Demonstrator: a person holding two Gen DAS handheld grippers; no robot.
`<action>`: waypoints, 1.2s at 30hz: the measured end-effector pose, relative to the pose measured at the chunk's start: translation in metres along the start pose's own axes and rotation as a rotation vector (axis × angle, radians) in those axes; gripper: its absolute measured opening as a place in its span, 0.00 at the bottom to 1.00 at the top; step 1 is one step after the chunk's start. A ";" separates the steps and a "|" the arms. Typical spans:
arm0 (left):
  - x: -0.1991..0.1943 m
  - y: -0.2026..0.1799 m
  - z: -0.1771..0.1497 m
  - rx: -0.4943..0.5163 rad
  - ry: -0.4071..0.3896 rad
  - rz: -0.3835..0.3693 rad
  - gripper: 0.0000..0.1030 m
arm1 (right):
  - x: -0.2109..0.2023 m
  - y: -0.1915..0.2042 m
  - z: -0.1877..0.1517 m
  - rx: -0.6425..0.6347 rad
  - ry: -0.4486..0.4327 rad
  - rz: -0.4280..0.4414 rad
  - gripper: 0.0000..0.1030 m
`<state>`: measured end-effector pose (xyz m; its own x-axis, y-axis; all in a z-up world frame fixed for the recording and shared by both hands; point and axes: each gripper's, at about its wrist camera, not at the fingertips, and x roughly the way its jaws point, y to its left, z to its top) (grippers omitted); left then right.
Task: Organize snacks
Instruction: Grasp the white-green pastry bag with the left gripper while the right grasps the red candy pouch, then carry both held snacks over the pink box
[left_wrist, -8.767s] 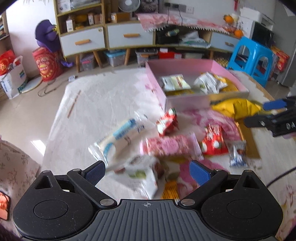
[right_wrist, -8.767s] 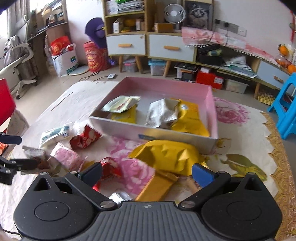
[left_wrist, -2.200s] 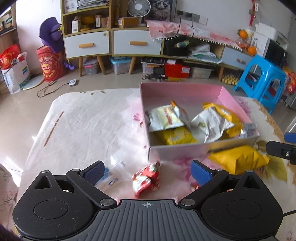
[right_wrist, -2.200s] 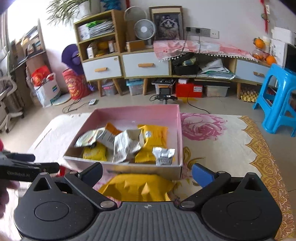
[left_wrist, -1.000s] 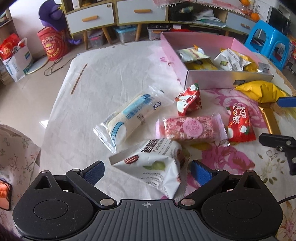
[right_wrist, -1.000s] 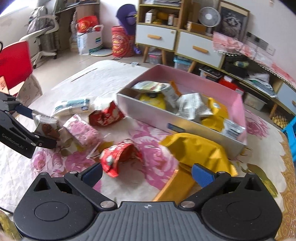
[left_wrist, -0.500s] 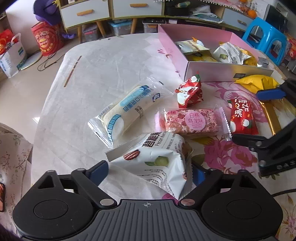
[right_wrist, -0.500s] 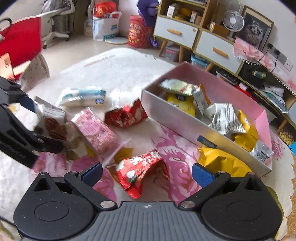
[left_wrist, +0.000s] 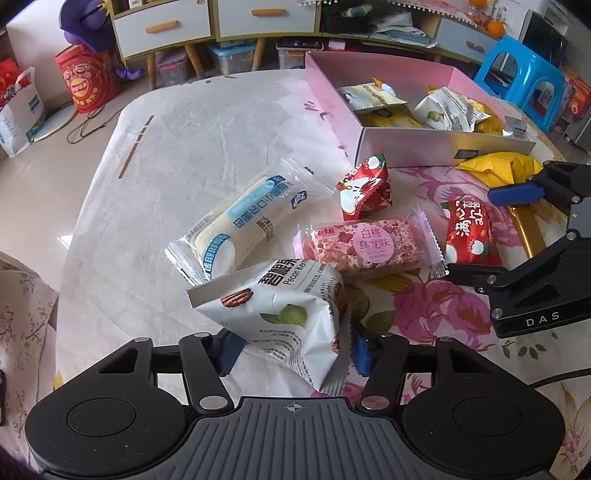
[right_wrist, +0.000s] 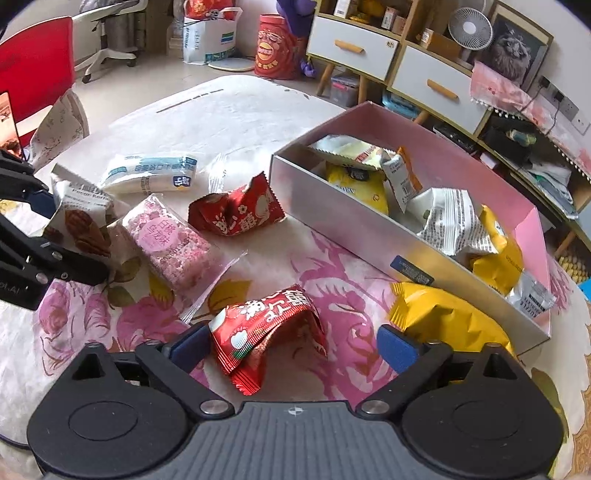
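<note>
The left gripper (left_wrist: 293, 352) is closed on the white pecan bag (left_wrist: 284, 314), its blue pads pressed against the bag's lower sides, the bag rising forward from between the fingers. Just beyond the bag's top lies the pink bar packet (left_wrist: 365, 243), slightly to the right, and to the left of that the long clear-wrapped cake roll (left_wrist: 240, 225) runs diagonally away. Further ahead sits a crumpled red pouch (left_wrist: 364, 192), close to the near wall of the pink box (left_wrist: 410, 144), which holds several yellow and white bags.

The right gripper (right_wrist: 291, 349) is spread wide, holding nothing. A red snack packet (right_wrist: 267, 332) lies on the flowered tablecloth (right_wrist: 343, 258) between its fingers, nearer the left pad (right_wrist: 188, 347), which seems to touch or nearly touch the packet's edge; the right pad is well clear of it. Just past the right pad lies a yellow bag (right_wrist: 447, 321), resting against the box's near silver wall (right_wrist: 369, 229). Ahead and left of this gripper are the pink bar and the other red pouch (right_wrist: 238, 214), with the left gripper and its bag at the far left edge.
</note>
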<state>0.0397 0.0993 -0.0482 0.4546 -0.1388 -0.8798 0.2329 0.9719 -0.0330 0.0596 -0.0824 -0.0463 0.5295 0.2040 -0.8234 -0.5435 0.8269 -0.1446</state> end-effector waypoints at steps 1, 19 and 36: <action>0.000 0.001 0.000 -0.002 0.001 0.001 0.54 | 0.000 -0.001 0.001 -0.002 -0.001 0.007 0.75; -0.009 0.003 0.003 -0.014 -0.016 0.002 0.51 | -0.007 -0.003 0.003 -0.008 -0.013 0.095 0.38; -0.033 0.006 0.022 -0.053 -0.093 -0.016 0.51 | -0.036 -0.032 0.010 0.106 -0.112 0.091 0.38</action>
<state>0.0454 0.1058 -0.0092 0.5292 -0.1692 -0.8315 0.1958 0.9778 -0.0744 0.0646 -0.1114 -0.0064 0.5537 0.3332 -0.7631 -0.5240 0.8517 -0.0084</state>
